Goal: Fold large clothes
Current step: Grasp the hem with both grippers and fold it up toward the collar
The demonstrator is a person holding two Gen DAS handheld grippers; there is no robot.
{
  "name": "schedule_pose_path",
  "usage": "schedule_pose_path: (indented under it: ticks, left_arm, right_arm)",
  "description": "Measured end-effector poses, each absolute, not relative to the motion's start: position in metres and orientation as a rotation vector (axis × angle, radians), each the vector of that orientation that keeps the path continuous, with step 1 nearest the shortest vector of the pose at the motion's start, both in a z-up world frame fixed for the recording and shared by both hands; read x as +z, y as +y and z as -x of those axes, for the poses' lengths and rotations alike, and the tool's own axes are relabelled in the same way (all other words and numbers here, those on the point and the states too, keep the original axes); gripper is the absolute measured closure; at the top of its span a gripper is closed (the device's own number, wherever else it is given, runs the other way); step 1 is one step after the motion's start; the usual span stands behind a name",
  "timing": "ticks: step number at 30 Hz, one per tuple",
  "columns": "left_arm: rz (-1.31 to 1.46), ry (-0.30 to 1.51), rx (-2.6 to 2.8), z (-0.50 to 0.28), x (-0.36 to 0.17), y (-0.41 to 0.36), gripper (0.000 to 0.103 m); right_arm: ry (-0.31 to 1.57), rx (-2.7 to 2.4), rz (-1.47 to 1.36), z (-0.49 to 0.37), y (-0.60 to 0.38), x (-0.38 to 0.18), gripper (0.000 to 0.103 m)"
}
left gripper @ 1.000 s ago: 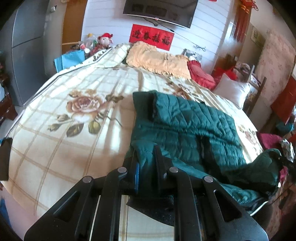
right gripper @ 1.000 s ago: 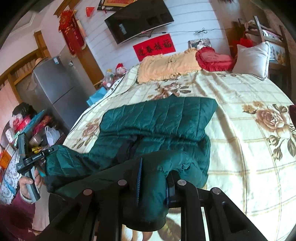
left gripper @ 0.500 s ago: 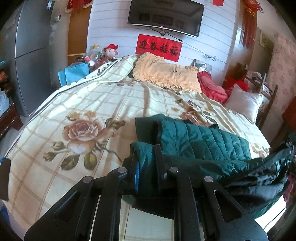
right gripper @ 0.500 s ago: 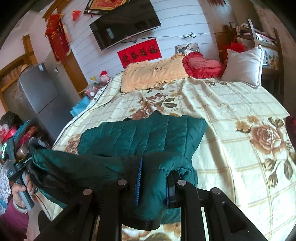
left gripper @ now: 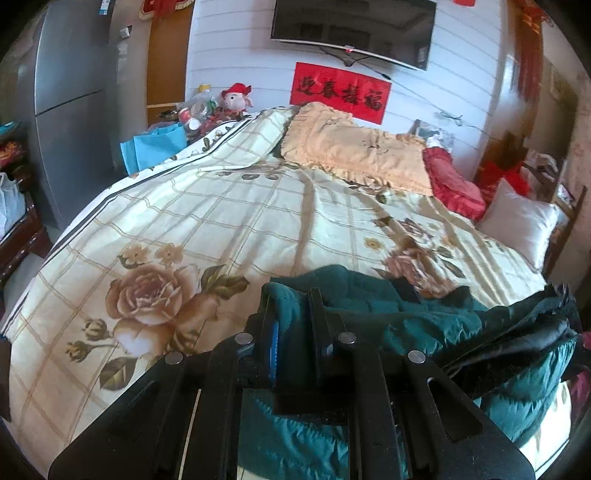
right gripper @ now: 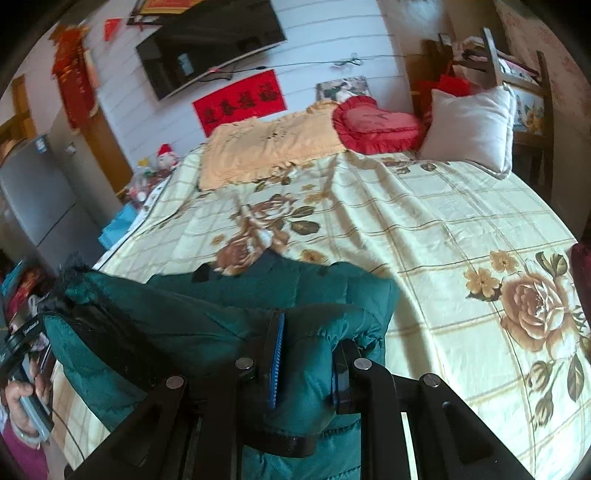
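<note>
Both tongs were clamped on a dark green quilted jacket (left gripper: 406, 317) at the near edge of a bed (left gripper: 229, 221) spread with a cream checked cover printed with brown roses. The left tongs (left gripper: 295, 332) stood nearly closed, a fold of the green fabric pinched between a blue-lined pad on one side and a black finger on the other. From there the jacket ran off to the right of those tongs, bunched and doubled over, its black lining turned outward at the far right edge of the view.

The right tongs (right gripper: 306, 354) were likewise almost shut on a thick padded edge of the same jacket (right gripper: 207, 317), which bulged up between the fingers. The rest of the garment stretched away to the left of those tongs, with a darker layer lying flat on the bed just beyond them. At the far left of that view, a hand (right gripper: 22, 398) gripped the handle of the other tool.

Ahead of both tongs, well past the jacket, the bed cover lay bare up to a peach frilled pillow cover (left gripper: 354, 151) at the head of the bed. A red heart-shaped cushion (right gripper: 373, 125) lay to the right of the peach cover, and a white pillow (right gripper: 469, 129) farther right again. On the wall beyond hung a dark television (left gripper: 351, 33) above a red banner (left gripper: 340, 92). A grey refrigerator (left gripper: 70, 103) stood far off to the left of the left tongs.
</note>
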State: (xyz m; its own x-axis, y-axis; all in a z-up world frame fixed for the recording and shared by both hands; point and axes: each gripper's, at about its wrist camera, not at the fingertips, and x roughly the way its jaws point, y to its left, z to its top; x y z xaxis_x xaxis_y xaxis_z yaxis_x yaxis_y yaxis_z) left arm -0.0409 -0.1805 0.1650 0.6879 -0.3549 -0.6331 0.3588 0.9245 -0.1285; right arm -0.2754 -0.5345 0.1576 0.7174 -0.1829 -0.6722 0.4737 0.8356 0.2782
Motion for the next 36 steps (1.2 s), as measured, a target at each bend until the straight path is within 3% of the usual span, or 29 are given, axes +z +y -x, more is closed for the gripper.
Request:
schedule_pose_path:
  ticks: [17,28,33,34,35,36]
  left_arm:
    - [0.000,0.819,-0.288,-0.034,0.086,-0.225,0.088]
    - [-0.025,0.821,-0.319,-0.035,0.092,-0.225,0.088]
    - [0.011,0.800,-0.342,-0.030,0.108,-0.217,0.085]
    - [0.001,0.795,-0.344,-0.028,0.111,-0.218,0.084]
    - [-0.009,0.789,-0.348,-0.026,0.113,-0.219,0.083]
    - [-0.021,0.777,-0.354,-0.022,0.117,-0.219,0.083]
  right_arm:
    - [0.727,-0.455,-0.575,0.190,-0.587,0.085,0.083]
    - [0.634,-0.452,-0.584,0.197,-0.584,0.102,0.074]
    - [0.628,-0.451,-0.517,0.201,-0.571,0.122,0.062]
    - [0.630,-0.444,-0.513,0.201,-0.570,0.124,0.049]
    - [0.629,-0.435,-0.521,0.201,-0.571,0.125,0.030]
    - [0.624,-0.438,-0.539,0.201,-0.573,0.127,0.022]
